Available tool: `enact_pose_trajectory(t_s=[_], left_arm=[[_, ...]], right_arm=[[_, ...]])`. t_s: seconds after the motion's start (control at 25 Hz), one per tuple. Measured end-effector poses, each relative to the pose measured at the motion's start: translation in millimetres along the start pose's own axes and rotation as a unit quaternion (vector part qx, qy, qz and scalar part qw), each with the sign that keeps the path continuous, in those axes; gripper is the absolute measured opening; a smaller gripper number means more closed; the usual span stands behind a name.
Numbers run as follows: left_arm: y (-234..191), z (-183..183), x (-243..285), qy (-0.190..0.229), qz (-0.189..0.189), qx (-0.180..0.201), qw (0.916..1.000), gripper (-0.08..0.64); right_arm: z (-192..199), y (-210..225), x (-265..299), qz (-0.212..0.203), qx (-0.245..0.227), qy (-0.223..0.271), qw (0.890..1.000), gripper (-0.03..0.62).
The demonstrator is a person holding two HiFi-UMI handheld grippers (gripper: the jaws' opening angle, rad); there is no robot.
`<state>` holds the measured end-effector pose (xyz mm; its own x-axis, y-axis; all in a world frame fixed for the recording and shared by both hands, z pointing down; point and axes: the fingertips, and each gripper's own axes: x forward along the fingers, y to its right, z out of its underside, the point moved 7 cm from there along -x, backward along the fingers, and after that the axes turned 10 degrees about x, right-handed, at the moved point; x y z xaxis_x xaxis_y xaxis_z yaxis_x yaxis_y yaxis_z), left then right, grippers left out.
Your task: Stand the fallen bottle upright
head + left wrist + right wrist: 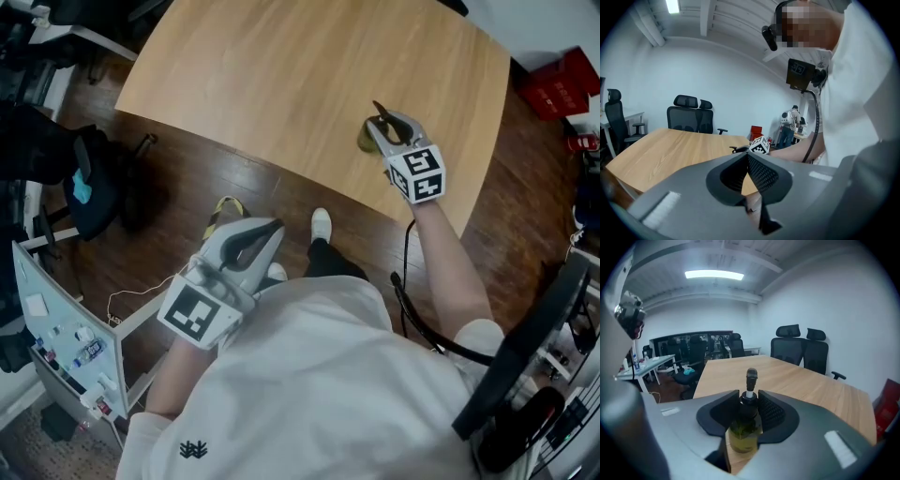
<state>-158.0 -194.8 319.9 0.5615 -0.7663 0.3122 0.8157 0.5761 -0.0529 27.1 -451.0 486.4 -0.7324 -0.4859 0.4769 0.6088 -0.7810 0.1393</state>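
The right tool (749, 395) is clamped on the dark neck of the bottle (744, 430), a glass one holding yellow-green liquid and topped with a black pourer spout (751, 376). The bottle reads as upright or close to it, at the bench's (281, 75) near edge towards its right-hand corner. I cannot tell whether its base is fully seated on the wood. The left tool (267, 234) has its jaws together on nothing, and hangs off the bench over the floor (187, 187).

The main risk is the high, narrow hold. Gripped at the neck, the heavy body could pivot between the pads, and letting go before the base sits flat would probably tip it over again. This close to the edge, a topple could send it rolling onto the floor, and the spout might leak liquid.

No label or brand shows on the bottle. The red box (555, 89) on the floor carries print too small to read.
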Motion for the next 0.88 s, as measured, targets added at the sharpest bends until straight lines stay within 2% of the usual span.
enact_pose_trajectory(t_s=[0.08,0.2,0.4,0.48,0.6,0.76,0.88], left_arm=[[1,-1,-2,-0.001,0.004,0.006,1.0,0.0],[5,-2,-9,-0.002,0.009,0.011,0.9999,0.0],[10,5,-26,-0.004,0.025,0.017,0.9995,0.0],[11,7,-35,0.007,0.033,0.025,0.9991,0.0],[16,15,-56,0.03,0.043,0.04,0.9979,0.0],[30,30,-96,0.07,0.052,0.055,0.9946,0.0],[47,47,-136,0.09,0.068,0.067,0.9914,0.0]], right_arm=[[5,-13,-4,0.008,-0.03,0.003,1.0,0.127],[12,-21,-7,0.023,-0.052,0.007,0.998,0.129],[12,-18,-10,0.054,-0.049,0.015,0.997,0.139],[9,-15,-14,0.073,-0.042,0.018,0.996,0.201],[3,-27,-39,0.101,-0.034,0.031,0.994,0.202],[3,-72,-99,0.123,-0.009,0.05,0.991,0.213],[16,-135,-150,0.124,0.015,0.063,0.99,0.213]])
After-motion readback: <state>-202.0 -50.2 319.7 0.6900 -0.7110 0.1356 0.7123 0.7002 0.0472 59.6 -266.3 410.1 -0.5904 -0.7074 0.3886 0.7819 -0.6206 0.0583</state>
